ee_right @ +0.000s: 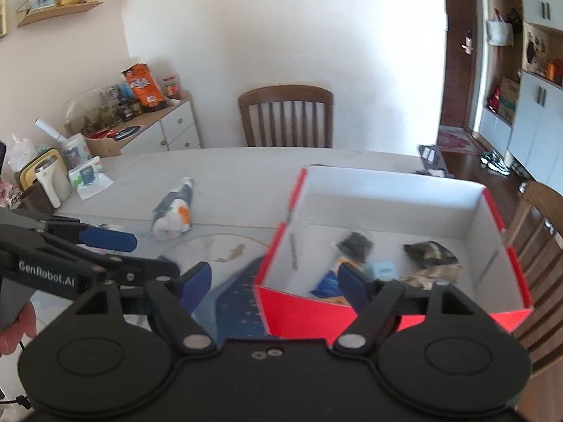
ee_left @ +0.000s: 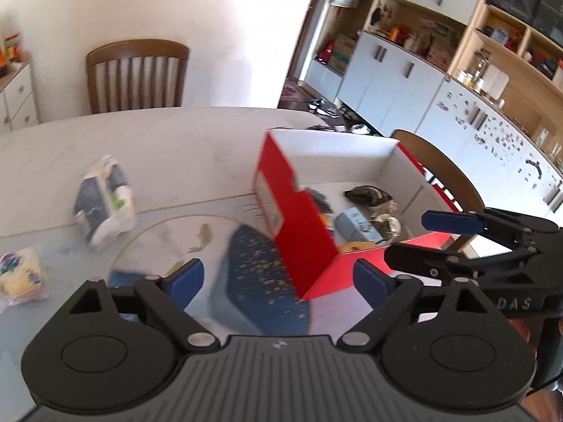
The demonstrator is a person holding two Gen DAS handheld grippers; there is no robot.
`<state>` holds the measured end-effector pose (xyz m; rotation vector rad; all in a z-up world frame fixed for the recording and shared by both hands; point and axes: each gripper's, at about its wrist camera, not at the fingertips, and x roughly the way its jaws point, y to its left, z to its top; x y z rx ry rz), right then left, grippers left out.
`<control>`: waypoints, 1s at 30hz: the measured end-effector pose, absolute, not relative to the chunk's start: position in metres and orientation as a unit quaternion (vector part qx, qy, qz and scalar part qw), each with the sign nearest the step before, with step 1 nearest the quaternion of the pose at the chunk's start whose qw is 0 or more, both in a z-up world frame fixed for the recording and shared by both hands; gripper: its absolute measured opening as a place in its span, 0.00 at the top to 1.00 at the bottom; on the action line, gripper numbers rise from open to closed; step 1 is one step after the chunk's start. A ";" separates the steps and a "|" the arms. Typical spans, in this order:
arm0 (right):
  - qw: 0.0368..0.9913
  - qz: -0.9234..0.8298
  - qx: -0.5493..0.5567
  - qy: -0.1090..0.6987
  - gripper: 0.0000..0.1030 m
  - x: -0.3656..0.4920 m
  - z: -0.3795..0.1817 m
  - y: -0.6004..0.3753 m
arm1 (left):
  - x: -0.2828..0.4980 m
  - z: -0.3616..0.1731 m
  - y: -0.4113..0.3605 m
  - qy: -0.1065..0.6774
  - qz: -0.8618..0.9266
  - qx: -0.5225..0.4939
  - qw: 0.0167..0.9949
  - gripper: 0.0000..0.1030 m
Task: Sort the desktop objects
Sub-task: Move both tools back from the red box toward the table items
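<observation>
Left gripper (ee_left: 278, 277): matte black plastic, ribbed grey centre plate, twin round hubs, silver pivot screws, blue fingertip pads (ee_left: 186, 277). White "GenRobot.AI" lettering on side, seen from right wrist. Right gripper (ee_right: 278, 283): same black linkage, blue pads (ee_right: 353, 286), two small screws on top. Pink bare skin of left hand (ee_right: 16, 330), thin black cable below.

Bright daylight, blown-out wall, fisheye-bent edges, foreground probably motion-blurred
</observation>
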<state>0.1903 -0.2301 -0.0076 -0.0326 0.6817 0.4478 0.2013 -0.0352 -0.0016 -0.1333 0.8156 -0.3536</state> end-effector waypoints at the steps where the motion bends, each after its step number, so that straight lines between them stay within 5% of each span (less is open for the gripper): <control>1: 0.918 0.221 -0.017 0.330 0.21 0.189 -0.008 -0.224 | 0.200 -0.002 -0.027 0.394 -0.167 -0.068 0.901 0.02; 11: 0.906 0.249 -0.028 0.341 0.13 0.180 -0.019 -0.164 | 0.185 -0.004 0.043 0.357 -0.131 -0.064 0.923 0.00; 30: 0.899 0.230 -0.059 0.369 0.15 0.196 -0.072 -0.083 | 0.193 -0.035 0.128 0.358 -0.076 -0.020 0.930 0.00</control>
